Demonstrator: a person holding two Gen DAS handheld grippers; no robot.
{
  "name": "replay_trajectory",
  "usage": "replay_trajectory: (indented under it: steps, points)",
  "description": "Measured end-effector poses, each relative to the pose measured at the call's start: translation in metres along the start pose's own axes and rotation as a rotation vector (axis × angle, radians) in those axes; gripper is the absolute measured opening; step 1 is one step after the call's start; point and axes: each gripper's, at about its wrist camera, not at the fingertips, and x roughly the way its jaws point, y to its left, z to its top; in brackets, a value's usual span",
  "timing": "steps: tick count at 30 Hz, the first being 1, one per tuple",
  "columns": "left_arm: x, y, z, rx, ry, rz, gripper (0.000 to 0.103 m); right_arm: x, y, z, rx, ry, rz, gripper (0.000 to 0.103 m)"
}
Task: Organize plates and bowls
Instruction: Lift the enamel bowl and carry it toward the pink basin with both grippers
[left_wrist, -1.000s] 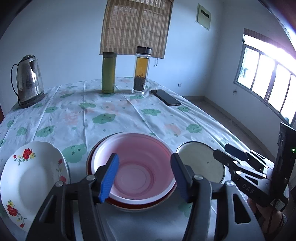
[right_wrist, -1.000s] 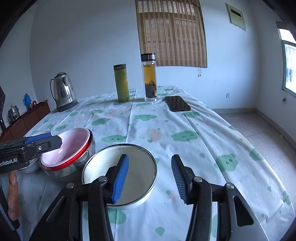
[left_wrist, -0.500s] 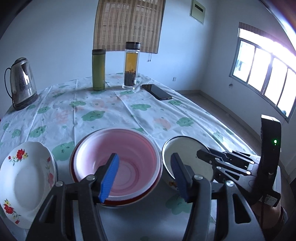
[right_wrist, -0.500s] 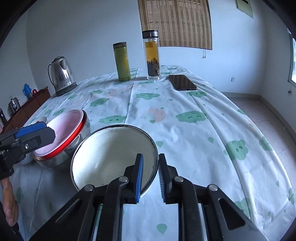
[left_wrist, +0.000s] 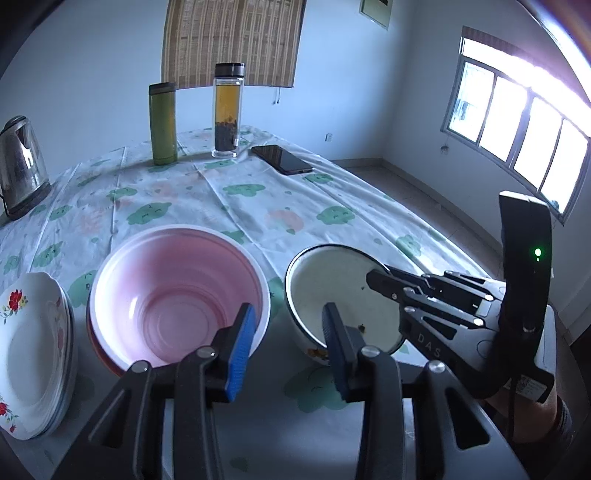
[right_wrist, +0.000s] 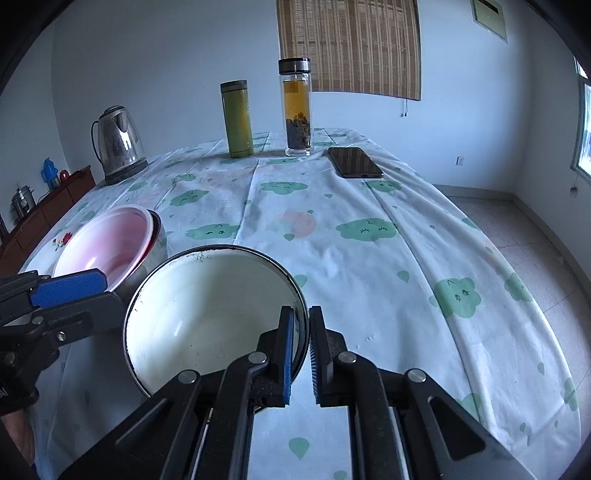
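Right claw (right_wrist: 302, 354): you clamp the white bowl's (right_wrist: 207, 317) near rim.
Left claw (left_wrist: 288, 347): you hold it wide, empty.
Pink bowl (left_wrist: 177, 295): beside the white bowl, near the counter's (right_wrist: 369, 258) front edge.

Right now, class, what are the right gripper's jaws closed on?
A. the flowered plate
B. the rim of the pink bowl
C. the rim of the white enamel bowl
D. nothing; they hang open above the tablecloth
C: in the right wrist view the right gripper has its jaws pinched on the near rim of the white enamel bowl.
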Motion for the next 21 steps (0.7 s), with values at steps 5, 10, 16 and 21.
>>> replay_trajectory:
  steps: [5, 10, 16, 21]
  points:
    - [-0.009, -0.006, 0.001, 0.002, -0.026, 0.005, 0.036, -0.003, -0.004, -0.001, 0.009, -0.011, -0.001, 0.009]
    - [-0.016, -0.017, 0.001, 0.034, -0.051, 0.007, 0.038, -0.004, -0.004, 0.000, 0.009, -0.016, 0.008, 0.009]
    - [0.004, -0.025, -0.003, 0.035, 0.025, -0.029, 0.039, -0.004, -0.005, 0.000, 0.012, -0.018, 0.020, 0.009]
    - [0.017, -0.023, -0.007, 0.024, 0.071, -0.010, 0.038, -0.004, -0.005, -0.001, 0.006, -0.016, 0.024, 0.009]
